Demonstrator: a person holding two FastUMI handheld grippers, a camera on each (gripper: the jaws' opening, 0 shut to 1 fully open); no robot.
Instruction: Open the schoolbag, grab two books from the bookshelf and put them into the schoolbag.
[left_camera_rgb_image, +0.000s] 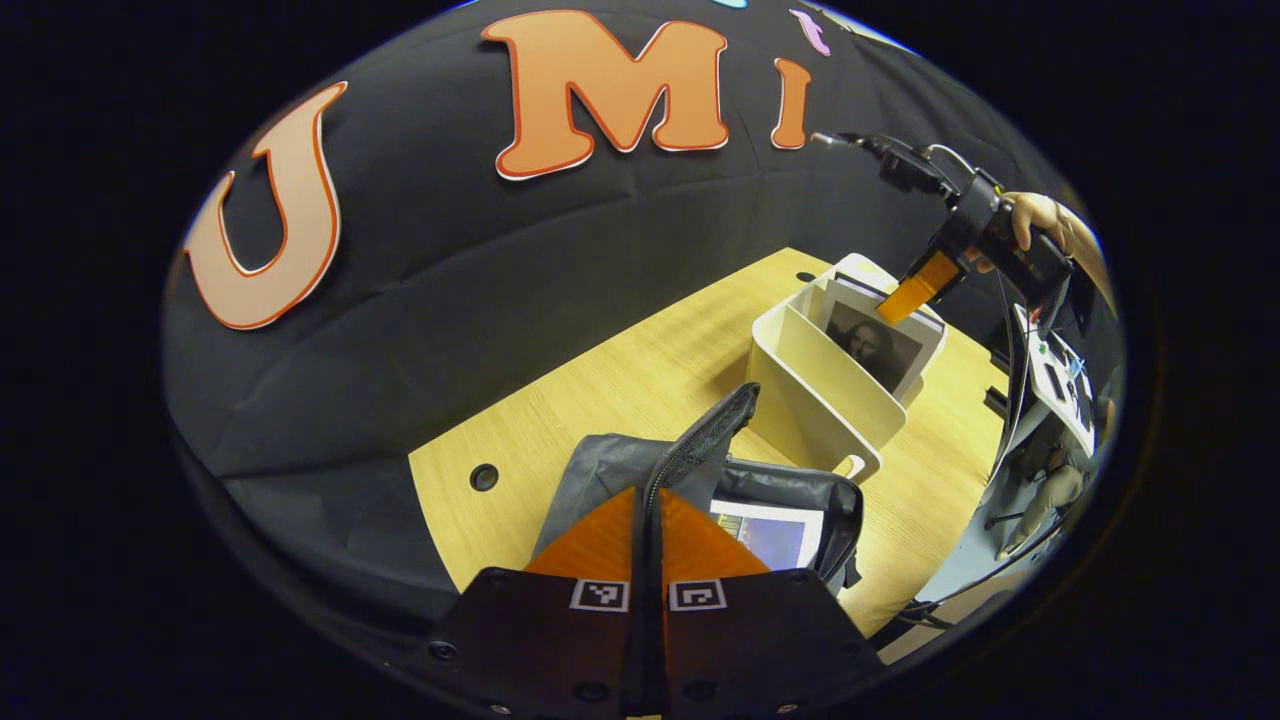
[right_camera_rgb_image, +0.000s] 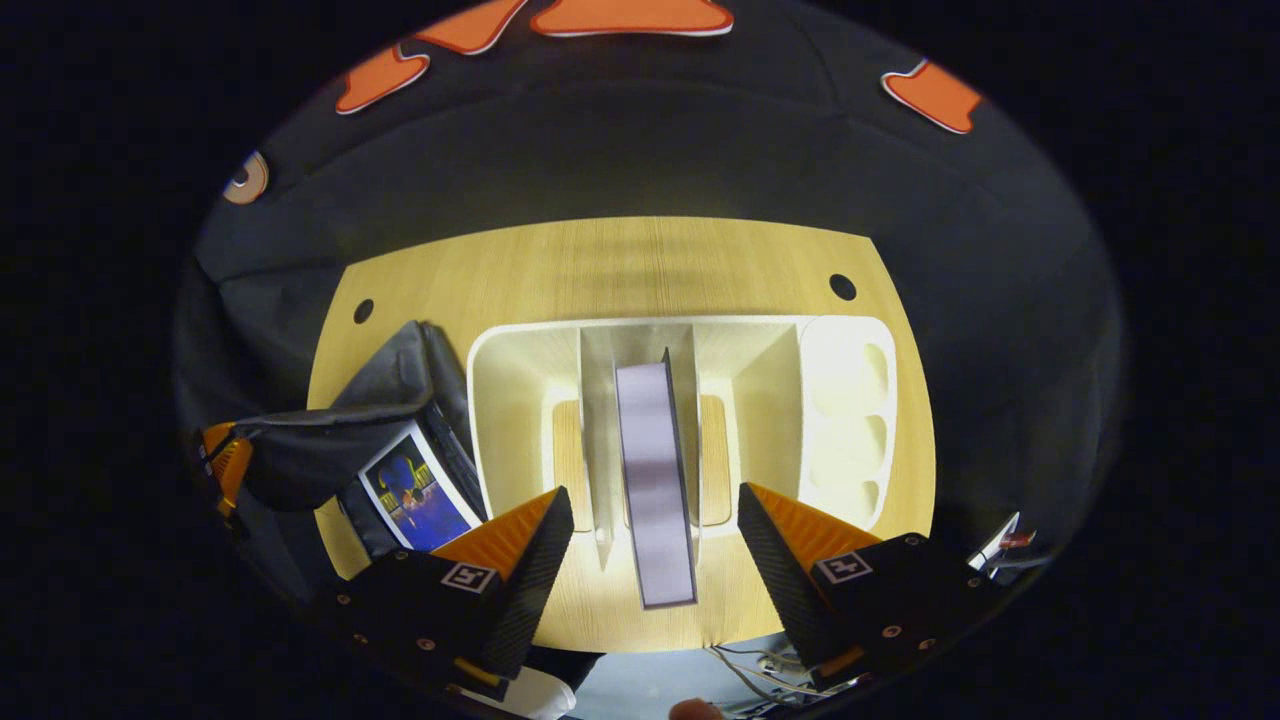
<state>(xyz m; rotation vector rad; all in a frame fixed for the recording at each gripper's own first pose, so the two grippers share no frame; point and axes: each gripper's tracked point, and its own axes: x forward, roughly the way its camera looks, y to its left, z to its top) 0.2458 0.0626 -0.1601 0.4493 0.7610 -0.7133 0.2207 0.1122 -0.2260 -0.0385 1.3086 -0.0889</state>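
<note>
My left gripper (left_camera_rgb_image: 648, 515) is shut on the zip edge of the flap (left_camera_rgb_image: 705, 430) of the grey schoolbag (left_camera_rgb_image: 600, 465) and holds it up. The bag gapes open, and a blue-covered book (left_camera_rgb_image: 775, 535) lies inside. Behind it stands the white bookshelf (left_camera_rgb_image: 820, 400) with a portrait-covered book (left_camera_rgb_image: 880, 345) upright in it. A hand (left_camera_rgb_image: 1040, 220) holds my right gripper (left_camera_rgb_image: 895, 308) just above that book. In the right gripper view, my right gripper (right_camera_rgb_image: 652, 492) is open, its fingers either side of the book (right_camera_rgb_image: 650, 440) in the shelf's (right_camera_rgb_image: 510, 400) middle slot, not touching. The bag (right_camera_rgb_image: 330, 450) sits to the left.
Everything rests on a wooden table (right_camera_rgb_image: 620, 270) with round cable holes (right_camera_rgb_image: 842, 287) near its far edge. The shelf's right end has a holder with oval openings (right_camera_rgb_image: 850, 430). Cables (right_camera_rgb_image: 750, 665) hang off the near edge. Black cloth walls close in behind.
</note>
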